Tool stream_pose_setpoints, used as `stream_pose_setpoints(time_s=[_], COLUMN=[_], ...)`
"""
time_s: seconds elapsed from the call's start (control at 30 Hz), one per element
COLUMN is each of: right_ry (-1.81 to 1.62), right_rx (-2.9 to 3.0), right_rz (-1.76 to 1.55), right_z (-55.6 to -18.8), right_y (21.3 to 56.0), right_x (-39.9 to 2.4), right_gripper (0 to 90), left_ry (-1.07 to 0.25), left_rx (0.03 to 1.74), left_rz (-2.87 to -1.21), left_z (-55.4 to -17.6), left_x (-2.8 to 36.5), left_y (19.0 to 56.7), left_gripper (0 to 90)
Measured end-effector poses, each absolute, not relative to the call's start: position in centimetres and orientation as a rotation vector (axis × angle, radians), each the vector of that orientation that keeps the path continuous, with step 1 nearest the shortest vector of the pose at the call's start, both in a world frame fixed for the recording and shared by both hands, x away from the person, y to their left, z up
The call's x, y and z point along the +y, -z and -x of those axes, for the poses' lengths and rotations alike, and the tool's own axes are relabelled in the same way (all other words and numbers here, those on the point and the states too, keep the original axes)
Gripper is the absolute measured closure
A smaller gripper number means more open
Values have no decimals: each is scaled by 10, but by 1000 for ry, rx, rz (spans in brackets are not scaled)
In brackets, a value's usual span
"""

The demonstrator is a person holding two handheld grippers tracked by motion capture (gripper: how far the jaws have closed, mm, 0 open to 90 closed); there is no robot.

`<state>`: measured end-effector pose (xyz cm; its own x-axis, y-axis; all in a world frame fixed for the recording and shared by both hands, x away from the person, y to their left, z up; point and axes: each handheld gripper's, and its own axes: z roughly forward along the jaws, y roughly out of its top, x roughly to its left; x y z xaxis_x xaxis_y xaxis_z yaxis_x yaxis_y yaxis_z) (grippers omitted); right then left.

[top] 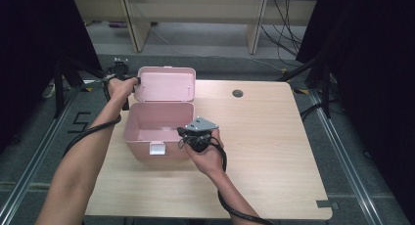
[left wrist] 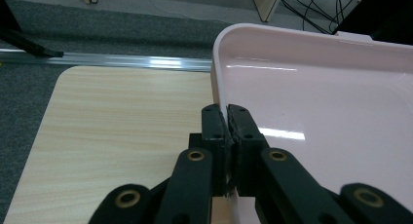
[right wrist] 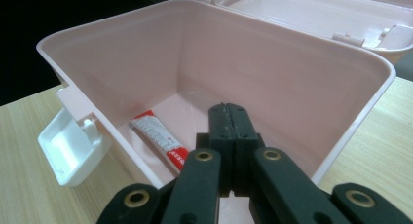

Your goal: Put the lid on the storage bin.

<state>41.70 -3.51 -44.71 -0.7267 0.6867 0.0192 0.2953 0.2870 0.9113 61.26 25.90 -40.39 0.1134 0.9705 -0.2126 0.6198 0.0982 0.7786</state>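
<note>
**Pink plastic box held open at the lid, tube lying inside**

Pink lid (top: 165, 84) swung back and standing up behind the box body, kept there by the left tool (left wrist: 227, 118). Jaws pinched together on the lid's left edge, thin rim sandwiched between the pads, as seen in the left gripper view. Likely purpose: stopping the lid from dropping shut while the inside is worked on. Left hand (top: 119, 86) reaching in from the surface's left side, well clear of the opening.

Next along, the pink box (top: 157, 128) itself, resting toward the left half of the light wooden surface (top: 274, 137), mouth facing up. White latch (right wrist: 69, 150) hanging loose on the front wall, flipped down and out of the way. On the bottom of the box, a small red-and-white tube (right wrist: 159, 140), lying flat near the front wall.

Furthest right, the right tool (right wrist: 227, 118), jaws fully together and gripping nothing, poised at the box's front right corner and aimed down into the interior, toward the tube. Probably about to go in for the tube; jaws would need to part first.
</note>
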Motion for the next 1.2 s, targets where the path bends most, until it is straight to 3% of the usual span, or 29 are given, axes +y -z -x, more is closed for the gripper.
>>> stream_pose_setpoints(time_s=[1.2], right_ry=[-1403], right_rx=[2187], right_rz=[-888], right_z=[-420], right_y=[446], right_x=[-31], right_gripper=[900], left_ry=[-655], left_rx=[1480], left_rz=[-1546], left_z=[-585], left_x=[265], left_y=[375], left_gripper=[877])
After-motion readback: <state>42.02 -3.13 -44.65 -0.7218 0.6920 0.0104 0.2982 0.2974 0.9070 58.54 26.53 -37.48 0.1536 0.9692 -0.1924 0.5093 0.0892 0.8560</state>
